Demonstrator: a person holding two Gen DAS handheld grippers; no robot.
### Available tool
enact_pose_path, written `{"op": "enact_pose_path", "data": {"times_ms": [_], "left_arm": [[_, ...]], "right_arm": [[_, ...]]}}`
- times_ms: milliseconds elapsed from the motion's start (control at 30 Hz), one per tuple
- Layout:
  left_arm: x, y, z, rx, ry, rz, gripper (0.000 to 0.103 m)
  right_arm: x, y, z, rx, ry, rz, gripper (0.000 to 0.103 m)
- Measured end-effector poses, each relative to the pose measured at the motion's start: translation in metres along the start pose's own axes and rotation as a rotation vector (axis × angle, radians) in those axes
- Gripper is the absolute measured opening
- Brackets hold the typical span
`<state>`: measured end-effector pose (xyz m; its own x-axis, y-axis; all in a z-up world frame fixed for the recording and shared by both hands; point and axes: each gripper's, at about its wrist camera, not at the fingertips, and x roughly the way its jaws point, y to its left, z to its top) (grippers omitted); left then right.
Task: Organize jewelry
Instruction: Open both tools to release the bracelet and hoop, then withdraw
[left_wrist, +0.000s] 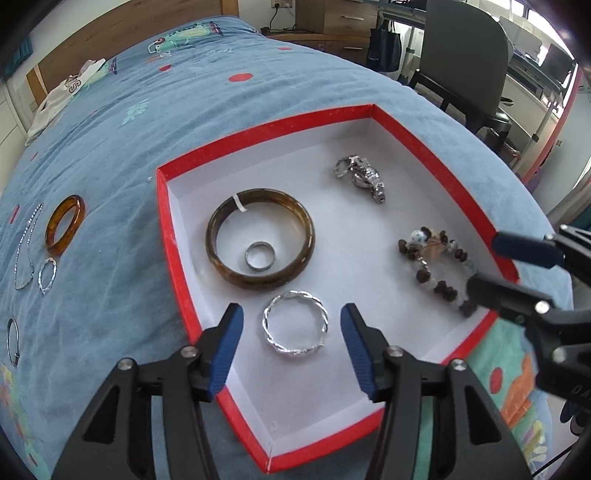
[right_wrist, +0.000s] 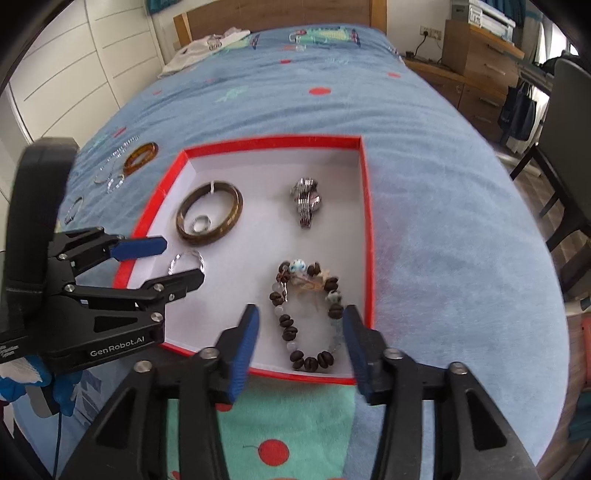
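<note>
L gripper (left_wrist: 291, 341) wide, twisted silver bangle (left_wrist: 295, 323) loose btwn fingers; R gripper (right_wrist: 301, 341) wide astride beaded bracelet (right_wrist: 308, 317) — both lie free in red box (left_wrist: 258, 127), prob. drop-offs.

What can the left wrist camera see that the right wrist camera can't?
Only the left wrist view shows the twisted silver bangle whole; the right view's left tool hides part of it. Only the right view shows a gloved hand and white cupboards. Both show the red box, brown bangle, watch and beaded bracelet.
</note>
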<state>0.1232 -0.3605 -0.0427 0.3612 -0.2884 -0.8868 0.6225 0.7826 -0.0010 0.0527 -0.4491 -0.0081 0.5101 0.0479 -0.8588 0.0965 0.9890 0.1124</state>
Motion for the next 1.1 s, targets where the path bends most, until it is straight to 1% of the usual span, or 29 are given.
{"op": "enact_pose_path", "data": {"times_ms": [167,333,400,533,633,733,900,1000,1100], "left_arm": [[-0.025,0.002,0.001,-0.018,-0.034,-0.018,0.054],[-0.066,0.007,0.001,-0.014,-0.100,-0.008,0.054],[-0.084,0.015,-0.001,-0.029,-0.137,0.001,0.054],[-0.122,0.040,-0.009,-0.074,-0.188,-0.002,0.054],[-0.141,0.058,-0.017,-0.097,-0.196,0.007,0.054],[-0.156,0.075,-0.027,-0.110,-0.197,0.037,0.054],[-0.184,0.113,-0.045,-0.125,-0.241,0.095,0.058],[-0.201,0.145,-0.058,-0.140,-0.269,0.128,0.060],[-0.211,0.177,-0.071,-0.163,-0.284,0.160,0.061]], "right_arm": [[-0.026,-0.006,0.003,0.014,-0.053,0.003,0.049],[-0.052,-0.008,0.003,0.041,-0.108,0.011,0.050],[-0.063,-0.005,0.004,0.050,-0.134,0.016,0.050],[-0.082,0.004,0.005,0.059,-0.185,0.029,0.054],[-0.094,0.016,0.007,0.053,-0.221,0.042,0.055],[-0.103,0.030,0.010,0.046,-0.247,0.054,0.055],[-0.112,0.067,0.021,0.016,-0.279,0.067,0.056],[-0.114,0.086,0.027,0.012,-0.291,0.076,0.056],[-0.111,0.110,0.034,0.009,-0.308,0.080,0.058]]}}
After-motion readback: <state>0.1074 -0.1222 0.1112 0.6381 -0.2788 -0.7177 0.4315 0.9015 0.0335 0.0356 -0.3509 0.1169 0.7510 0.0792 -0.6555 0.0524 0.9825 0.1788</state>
